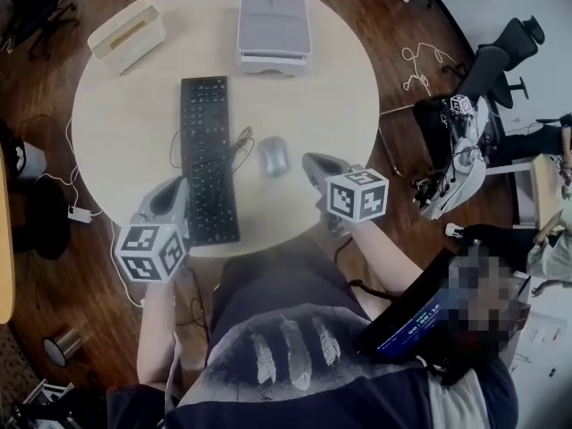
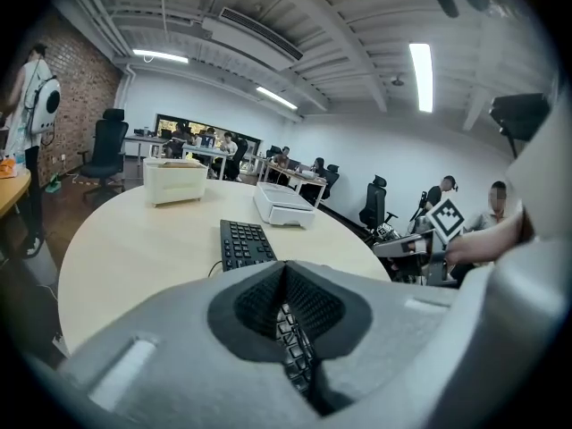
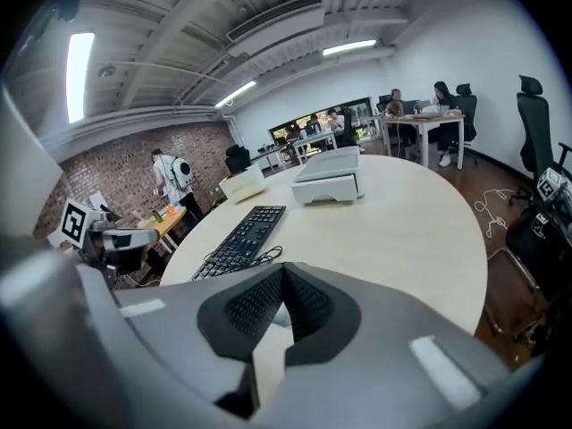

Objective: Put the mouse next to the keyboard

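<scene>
In the head view a grey mouse (image 1: 273, 156) lies on the round pale table (image 1: 134, 123), just right of the long black keyboard (image 1: 209, 157), with the coiled cable (image 1: 239, 147) between them. My right gripper (image 1: 315, 164) is a short way right of the mouse, raised, and shut with nothing in it. My left gripper (image 1: 172, 189) is shut and empty over the keyboard's near left edge. In the left gripper view the shut gripper (image 2: 286, 284) points along the keyboard (image 2: 245, 242). The right gripper view shows that gripper (image 3: 284, 284) shut, with the keyboard (image 3: 239, 238) ahead on the left.
A white box (image 1: 127, 33) and a grey-white device (image 1: 273, 28) stand at the table's far side. Right of the table are office chairs (image 1: 500, 61), floor cables (image 1: 420, 65) and a rig with a marker cube (image 1: 458, 155). People sit at distant desks.
</scene>
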Demonstrator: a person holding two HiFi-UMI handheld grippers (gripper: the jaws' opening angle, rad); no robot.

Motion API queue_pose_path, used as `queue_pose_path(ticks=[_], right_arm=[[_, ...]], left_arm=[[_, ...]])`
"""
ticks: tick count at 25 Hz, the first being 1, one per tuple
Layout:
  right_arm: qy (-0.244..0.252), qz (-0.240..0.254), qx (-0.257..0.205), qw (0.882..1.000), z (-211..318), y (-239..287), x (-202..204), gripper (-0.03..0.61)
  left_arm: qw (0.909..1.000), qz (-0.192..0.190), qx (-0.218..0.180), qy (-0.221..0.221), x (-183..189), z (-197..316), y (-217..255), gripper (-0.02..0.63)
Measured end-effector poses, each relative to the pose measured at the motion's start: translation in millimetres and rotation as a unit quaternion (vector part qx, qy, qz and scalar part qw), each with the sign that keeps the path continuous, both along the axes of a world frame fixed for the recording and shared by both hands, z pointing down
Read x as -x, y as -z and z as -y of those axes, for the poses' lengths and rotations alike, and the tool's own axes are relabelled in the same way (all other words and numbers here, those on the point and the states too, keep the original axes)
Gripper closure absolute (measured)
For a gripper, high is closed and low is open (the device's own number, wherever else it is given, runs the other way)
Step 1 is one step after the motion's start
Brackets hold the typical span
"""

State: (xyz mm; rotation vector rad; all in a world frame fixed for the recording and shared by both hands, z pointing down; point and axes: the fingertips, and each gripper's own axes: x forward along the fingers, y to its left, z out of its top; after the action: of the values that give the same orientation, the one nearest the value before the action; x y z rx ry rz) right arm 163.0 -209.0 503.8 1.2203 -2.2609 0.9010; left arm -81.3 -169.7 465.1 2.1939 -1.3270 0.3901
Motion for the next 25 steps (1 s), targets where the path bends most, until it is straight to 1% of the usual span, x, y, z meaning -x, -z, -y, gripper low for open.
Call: queue_pose_path(ticks=[2,6,7,9,11,13,15,17,21,23,25], right_arm=[[0.016,0.006,-0.017,1.0,-11,15,-3,0.58],[0.036,0.052,-0.053,0.997,-20,51,1,0.58],[0.04,0.06,-0.063,0.995,-19,60,1,0.58],[0.048,0.072,-0.086,0.993,-19,80,-2,0.58],[0.054,0.086,-0.106,0.989,-23,99,-10,0.58],[0.059,0.099,-0.12,0.986,-29,113,-23,0.58],[0.062,0.107,-0.128,0.984,-38,121,-40,0.58],[0.065,0.112,-0.135,0.982,-47,125,-55,0.58],[0.067,0.122,-0.149,0.979,-66,136,-83,0.58],[0.073,0.143,-0.147,0.976,-79,141,-93,0.58],[0.097,0.183,-0.139,0.968,-95,150,-98,0.58]], left_arm=[[0.9999,0.003,-0.01,0.0,-2,2,5,0.614],[0.999,0.02,-0.039,-0.012,-18,1,25,0.614],[0.9985,0.029,-0.046,-0.006,-18,0,30,0.614],[0.9971,0.045,-0.056,0.024,-13,-3,40,0.614],[0.9956,0.052,-0.06,0.049,-10,-9,48,0.614],[0.9942,0.065,-0.064,0.056,-18,-15,55,0.615],[0.993,0.074,-0.073,0.055,-36,-21,63,0.615],[0.9921,0.075,-0.09,0.045,-61,-24,72,0.615],[0.9884,0.086,-0.125,0.001,-120,-36,92,0.615],[0.9851,0.102,-0.137,-0.021,-146,-45,97,0.615],[0.9814,0.116,-0.147,-0.04,-167,-52,101,0.615]])
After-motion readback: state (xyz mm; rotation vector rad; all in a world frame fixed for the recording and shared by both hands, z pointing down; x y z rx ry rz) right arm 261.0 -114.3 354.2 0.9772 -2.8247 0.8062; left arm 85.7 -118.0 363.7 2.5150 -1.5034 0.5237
